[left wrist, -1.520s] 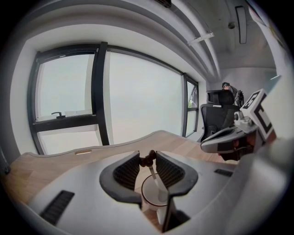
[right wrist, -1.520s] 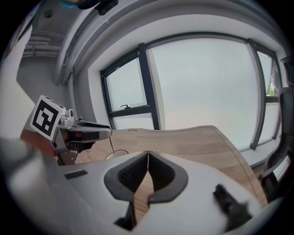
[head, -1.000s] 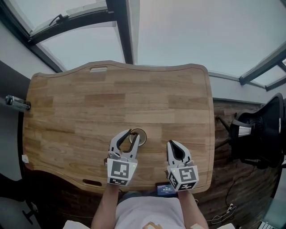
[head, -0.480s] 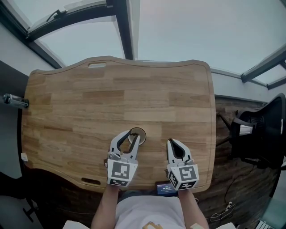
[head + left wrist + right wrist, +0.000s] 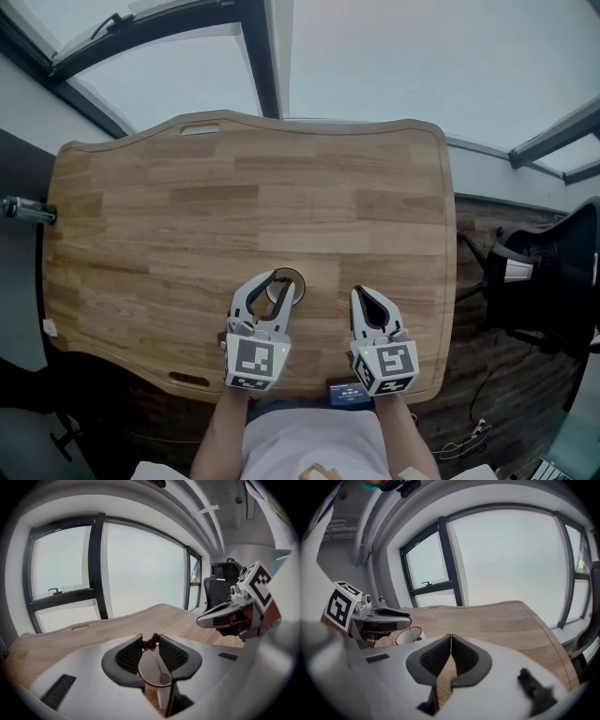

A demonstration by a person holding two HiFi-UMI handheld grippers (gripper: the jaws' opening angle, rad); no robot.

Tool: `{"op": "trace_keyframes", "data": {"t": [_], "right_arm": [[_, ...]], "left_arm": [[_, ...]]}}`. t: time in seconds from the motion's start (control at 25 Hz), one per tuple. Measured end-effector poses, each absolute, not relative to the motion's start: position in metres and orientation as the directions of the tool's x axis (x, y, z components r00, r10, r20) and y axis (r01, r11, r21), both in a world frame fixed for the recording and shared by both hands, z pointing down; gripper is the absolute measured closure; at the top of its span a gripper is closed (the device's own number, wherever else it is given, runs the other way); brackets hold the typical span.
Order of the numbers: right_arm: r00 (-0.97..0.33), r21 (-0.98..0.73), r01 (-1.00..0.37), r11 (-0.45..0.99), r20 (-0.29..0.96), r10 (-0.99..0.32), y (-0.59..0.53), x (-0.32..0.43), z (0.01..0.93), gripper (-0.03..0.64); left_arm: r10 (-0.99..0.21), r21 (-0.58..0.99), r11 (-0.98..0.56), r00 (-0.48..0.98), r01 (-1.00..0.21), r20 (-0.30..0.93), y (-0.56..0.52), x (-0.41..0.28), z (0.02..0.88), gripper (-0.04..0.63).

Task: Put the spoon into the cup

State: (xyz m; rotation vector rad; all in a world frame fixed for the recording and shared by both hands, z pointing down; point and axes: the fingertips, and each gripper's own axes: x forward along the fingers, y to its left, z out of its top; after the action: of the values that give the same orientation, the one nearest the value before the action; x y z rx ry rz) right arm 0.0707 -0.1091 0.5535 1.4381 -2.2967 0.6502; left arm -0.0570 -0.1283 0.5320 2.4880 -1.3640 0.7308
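A white paper cup (image 5: 292,280) stands near the wooden table's (image 5: 234,206) front edge. In the left gripper view a pale spoon (image 5: 161,674) rests with its bowl inside the cup (image 5: 149,666). Its dark handle end sits between the tips of my left gripper (image 5: 151,642). The jaws stand over the cup's mouth, narrowly apart and touching the handle end on both sides. In the head view the left gripper (image 5: 272,287) is at the cup's near left side. My right gripper (image 5: 364,294) is shut with nothing in it, a little to the right of the cup (image 5: 408,635).
A black office chair (image 5: 553,281) stands off the table's right side. A small dark device (image 5: 347,394) lies at the table's front edge between my arms. A metal fitting (image 5: 23,208) sticks out at the far left. Windows run behind the table.
The view has shifted slightly. Both grippers, the cup and the spoon stay where they were.
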Motion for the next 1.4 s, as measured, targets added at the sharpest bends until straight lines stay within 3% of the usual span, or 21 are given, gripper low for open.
{"op": "trace_keyframes", "data": {"t": [1.4], "right_arm": [[-0.417,-0.201,-0.907,0.37,0.542,-0.73,-0.134,0.077,0.568,0.584]], "left_arm": [[-0.736,-0.096,-0.551,0.429,-0.829,0.524,-0.157,-0.053,0.547,0.476]]}}
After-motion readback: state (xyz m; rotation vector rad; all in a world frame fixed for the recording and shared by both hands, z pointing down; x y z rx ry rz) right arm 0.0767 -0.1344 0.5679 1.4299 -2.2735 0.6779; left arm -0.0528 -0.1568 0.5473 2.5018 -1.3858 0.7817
